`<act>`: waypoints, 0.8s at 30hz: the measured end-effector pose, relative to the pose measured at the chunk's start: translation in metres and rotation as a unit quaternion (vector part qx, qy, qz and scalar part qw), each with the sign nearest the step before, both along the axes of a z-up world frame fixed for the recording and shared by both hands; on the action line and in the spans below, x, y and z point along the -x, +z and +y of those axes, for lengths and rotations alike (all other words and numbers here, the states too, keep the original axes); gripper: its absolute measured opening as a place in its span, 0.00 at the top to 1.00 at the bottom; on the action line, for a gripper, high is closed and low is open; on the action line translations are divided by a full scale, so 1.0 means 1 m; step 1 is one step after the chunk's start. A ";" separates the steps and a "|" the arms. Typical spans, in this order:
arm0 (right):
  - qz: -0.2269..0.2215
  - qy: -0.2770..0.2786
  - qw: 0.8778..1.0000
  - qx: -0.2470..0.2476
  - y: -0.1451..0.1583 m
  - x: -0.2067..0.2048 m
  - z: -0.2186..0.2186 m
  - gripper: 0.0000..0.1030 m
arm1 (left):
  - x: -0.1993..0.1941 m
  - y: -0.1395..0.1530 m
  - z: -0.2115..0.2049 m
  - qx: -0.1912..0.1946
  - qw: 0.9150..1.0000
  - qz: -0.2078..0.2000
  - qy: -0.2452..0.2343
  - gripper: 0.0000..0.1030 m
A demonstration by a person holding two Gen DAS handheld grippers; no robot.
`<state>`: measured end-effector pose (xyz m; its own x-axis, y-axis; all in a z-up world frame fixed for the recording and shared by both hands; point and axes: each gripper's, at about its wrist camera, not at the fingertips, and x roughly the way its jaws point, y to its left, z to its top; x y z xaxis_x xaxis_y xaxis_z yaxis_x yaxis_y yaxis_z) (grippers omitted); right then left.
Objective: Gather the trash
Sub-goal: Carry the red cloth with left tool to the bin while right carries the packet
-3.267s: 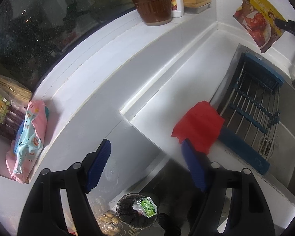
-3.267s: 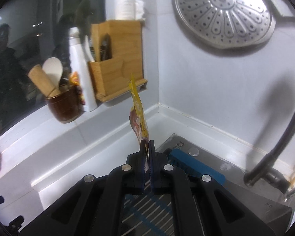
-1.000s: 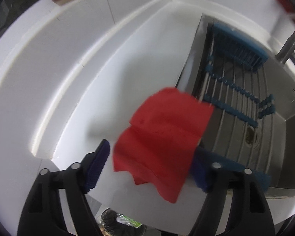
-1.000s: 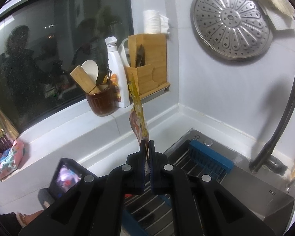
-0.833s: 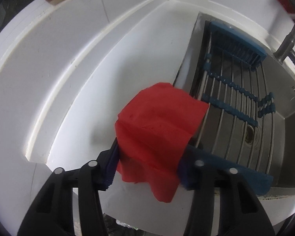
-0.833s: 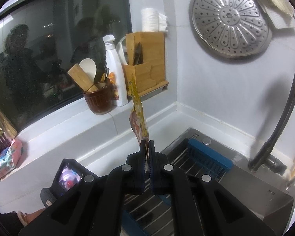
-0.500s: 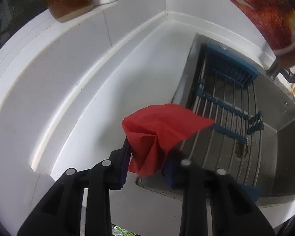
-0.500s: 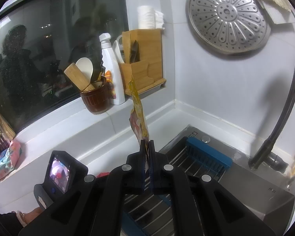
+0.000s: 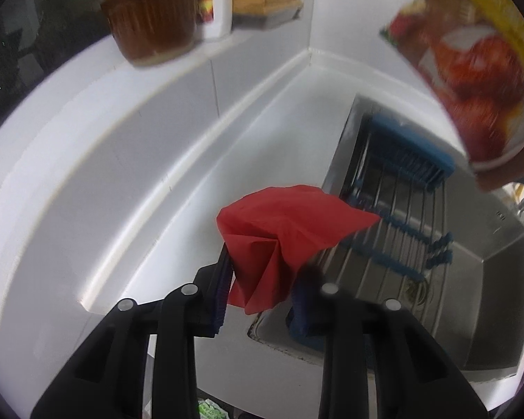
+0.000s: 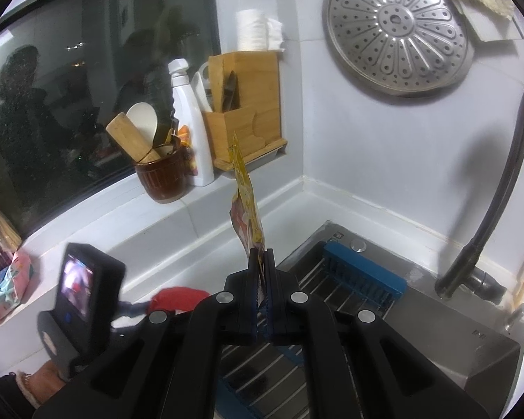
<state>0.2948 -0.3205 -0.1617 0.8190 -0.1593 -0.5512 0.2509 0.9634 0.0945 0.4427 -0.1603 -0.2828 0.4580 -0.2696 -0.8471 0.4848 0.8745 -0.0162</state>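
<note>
Over the left gripper (image 9: 260, 291) you see the red paper (image 9: 283, 234) bunched and pinched between the two blue pads, hanging above the edge where the white counter (image 9: 178, 188) meets the steel sink (image 9: 489, 279). From the right gripper's camera that same red paper (image 10: 178, 295) is only a small red lump low on the left, beyond the left tool's camera housing (image 10: 84, 289) with its lit screen. That view does show the right gripper (image 10: 261, 262) properly: its jaws are together on the bottom edge of a yellow snack wrapper (image 10: 246, 206), which stands up thin and edge-on. The left view catches the wrapper (image 9: 471, 80) face-on at the upper right, blurred, with red food printed on it.

A second ago the red paper lay spread flat on the counter, partly over the sink rim, between widely parted jaws; now they have closed on it, it is crumpled, and it has been lifted off the surface. The right gripper and its wrapper have hardly shifted.

Around them: a blue-framed drying rack (image 10: 363, 276) lies across the sink, a dark tap hose (image 10: 499, 192) curves down on the right, and a perforated steel disc (image 10: 398, 31) hangs on the wall. On the window ledge stand a brown utensil crock (image 10: 162, 176), a white spray bottle (image 10: 192, 129) and a bamboo holder (image 10: 244, 111). A pink packet (image 10: 8, 284) sits at the far left. In the left view, the held paper covers part of the rack
</note>
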 end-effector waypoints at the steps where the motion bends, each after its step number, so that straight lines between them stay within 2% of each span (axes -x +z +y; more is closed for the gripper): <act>1: -0.001 -0.002 1.000 0.000 0.001 0.001 0.000 0.97 | 0.001 0.005 0.000 0.003 1.000 -0.005 0.000 0.70; 9: -0.001 -0.022 1.000 0.006 0.005 0.016 -0.004 0.97 | 0.018 0.057 0.004 0.024 0.999 -0.043 0.008 0.70; 15: -0.001 -0.040 0.999 0.009 0.009 0.030 -0.007 0.97 | 0.036 0.094 0.015 0.052 0.997 -0.052 0.010 0.70; 24: -0.004 -0.056 0.998 0.005 0.016 0.056 -0.003 0.97 | 0.064 0.135 0.029 0.036 0.995 -0.091 0.033 0.70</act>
